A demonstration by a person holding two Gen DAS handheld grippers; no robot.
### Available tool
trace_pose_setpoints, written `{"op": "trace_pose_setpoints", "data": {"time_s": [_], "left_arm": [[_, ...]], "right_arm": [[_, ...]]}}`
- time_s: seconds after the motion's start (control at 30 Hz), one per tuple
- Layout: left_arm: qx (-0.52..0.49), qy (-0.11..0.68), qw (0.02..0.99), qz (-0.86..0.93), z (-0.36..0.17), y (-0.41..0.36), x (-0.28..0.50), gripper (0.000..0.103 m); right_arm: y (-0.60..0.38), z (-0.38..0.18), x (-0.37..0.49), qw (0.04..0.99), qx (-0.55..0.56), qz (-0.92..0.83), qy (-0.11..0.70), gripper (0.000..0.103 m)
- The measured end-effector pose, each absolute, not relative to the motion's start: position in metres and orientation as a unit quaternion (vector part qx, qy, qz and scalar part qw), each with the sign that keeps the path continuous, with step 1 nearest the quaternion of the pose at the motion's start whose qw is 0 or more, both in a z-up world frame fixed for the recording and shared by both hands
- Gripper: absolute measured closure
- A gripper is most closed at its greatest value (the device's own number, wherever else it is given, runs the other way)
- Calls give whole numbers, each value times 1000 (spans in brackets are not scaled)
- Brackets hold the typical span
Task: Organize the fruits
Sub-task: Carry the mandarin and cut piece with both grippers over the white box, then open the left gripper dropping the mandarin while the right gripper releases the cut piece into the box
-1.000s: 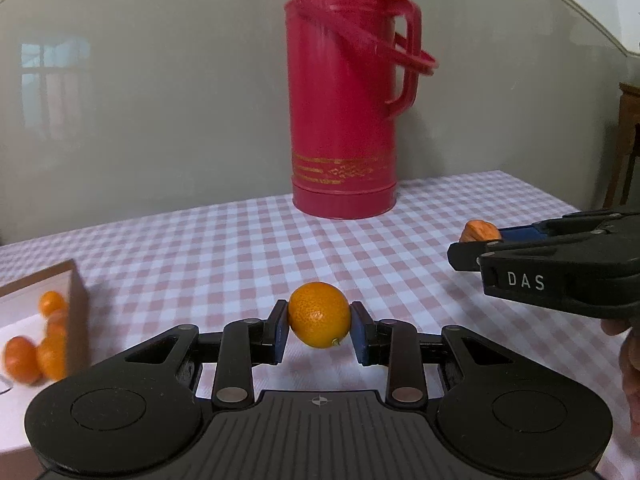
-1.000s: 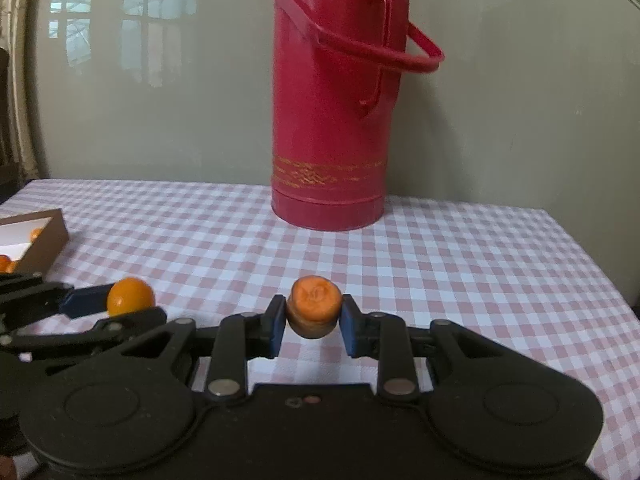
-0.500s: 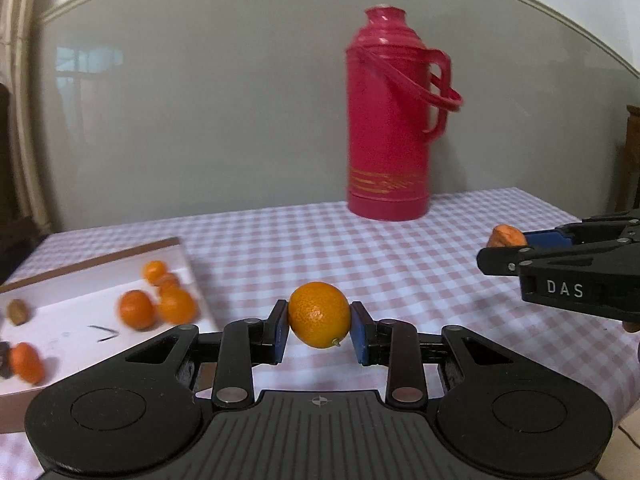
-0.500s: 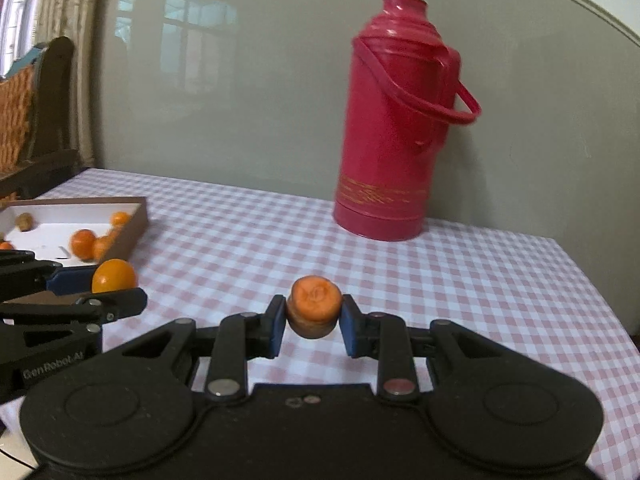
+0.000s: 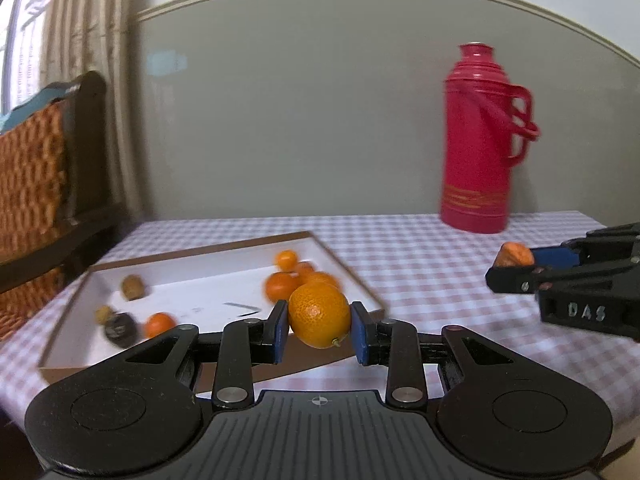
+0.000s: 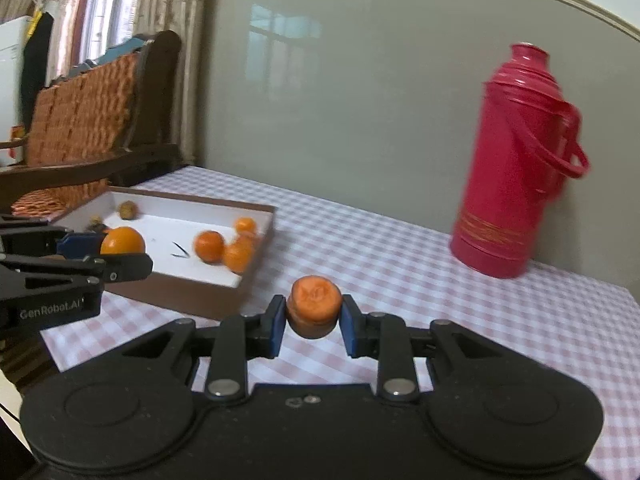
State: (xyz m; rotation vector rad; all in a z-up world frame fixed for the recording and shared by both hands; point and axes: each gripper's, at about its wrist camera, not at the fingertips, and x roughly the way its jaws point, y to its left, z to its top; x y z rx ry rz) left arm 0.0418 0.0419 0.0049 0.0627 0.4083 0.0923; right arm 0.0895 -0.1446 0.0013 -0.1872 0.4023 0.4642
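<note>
The left gripper (image 5: 319, 322) is clamped on a small orange (image 5: 319, 315), its blue pads pressing each side. The right gripper (image 6: 313, 316) is clamped on a squat carrot stub (image 6: 315, 311), cut face toward the camera. The shallow cardboard tray (image 5: 347, 269) lies ahead and to the left of both, the left gripper nearer, close to its near right corner. Inside, several small oranges (image 5: 282, 285) cluster at the right, darker blurred fruits at the left. A red thermos (image 5: 480, 144) stands far right.

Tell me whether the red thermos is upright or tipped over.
Upright. The red thermos stands on its base on the checked tablecloth, cap at the top, in both wrist views.
</note>
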Motion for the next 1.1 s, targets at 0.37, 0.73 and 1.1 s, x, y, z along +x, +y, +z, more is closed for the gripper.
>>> {"op": "trace_pose_setpoints", "data": {"time_s": [0.37, 0.73, 1.1], "left_arm": [[27, 206, 974, 94, 6, 81, 28, 71], [13, 182, 973, 139, 18, 131, 34, 71], [-22, 165, 970, 179, 27, 185, 67, 71]], "right_arm": [[-94, 11, 88, 938, -78, 286, 179, 83], [-49, 27, 96, 940, -81, 301, 140, 83], [-14, 30, 136, 941, -87, 296, 141, 83]]}}
